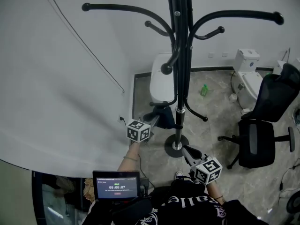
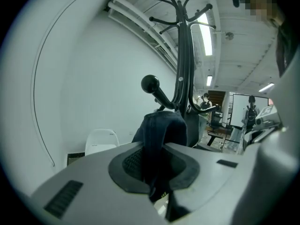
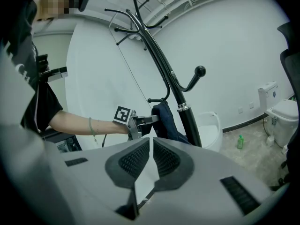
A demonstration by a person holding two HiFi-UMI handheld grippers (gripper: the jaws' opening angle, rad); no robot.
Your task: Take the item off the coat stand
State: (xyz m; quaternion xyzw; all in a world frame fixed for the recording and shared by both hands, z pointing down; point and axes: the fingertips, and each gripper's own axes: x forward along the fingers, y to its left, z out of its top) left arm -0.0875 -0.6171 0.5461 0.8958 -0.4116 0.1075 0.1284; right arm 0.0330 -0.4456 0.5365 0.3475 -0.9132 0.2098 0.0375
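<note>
The left gripper (image 2: 157, 153) is clamped on the dark blue cloth item (image 2: 161, 125), which hangs from a low hook (image 3: 157, 100) of the black metal coat stand (image 1: 180, 69). The right gripper (image 3: 151, 161) sits nearby, jaws together and empty. The grasp looks made; next, I reckon, comes a lift up and outward to clear the hook's tip.

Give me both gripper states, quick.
Left gripper: closed on the dark cloth.
Right gripper: closed, empty.
</note>
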